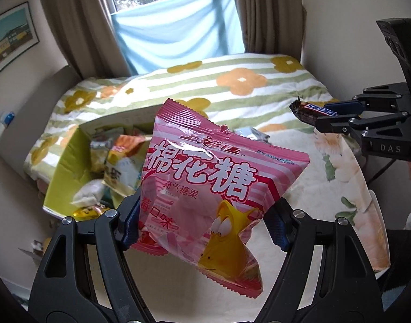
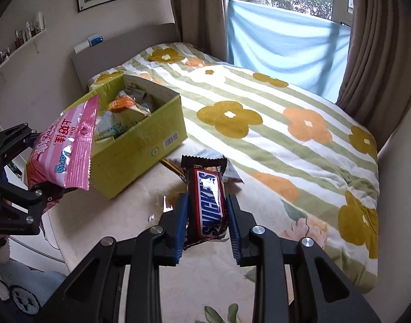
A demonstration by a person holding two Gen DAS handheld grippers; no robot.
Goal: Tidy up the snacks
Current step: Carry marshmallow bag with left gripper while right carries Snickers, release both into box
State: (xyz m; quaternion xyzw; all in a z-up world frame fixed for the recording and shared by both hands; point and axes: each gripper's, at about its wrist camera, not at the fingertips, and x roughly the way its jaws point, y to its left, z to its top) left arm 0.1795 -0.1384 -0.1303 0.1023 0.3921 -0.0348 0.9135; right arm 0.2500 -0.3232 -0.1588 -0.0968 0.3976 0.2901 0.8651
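A: We have one pink marshmallow bag pinched between the pads of the left gripper, jaws fairly wide around its lower half, the bag standing up out of them and off the table.

B: And one Snickers bar in the right gripper, jaws drawn close on its sides. Its long axis runs straight out along the fingers.

A: The green box is where we judge both should go. It lies ahead and to the left of both, on the bed's edge, already holding several packets.

B: Our left hand is the nearer one, so the bag likely goes in first; the bar has to travel left across the table.

A: A few loose wrappers lie near the box; we cannot count them surely.
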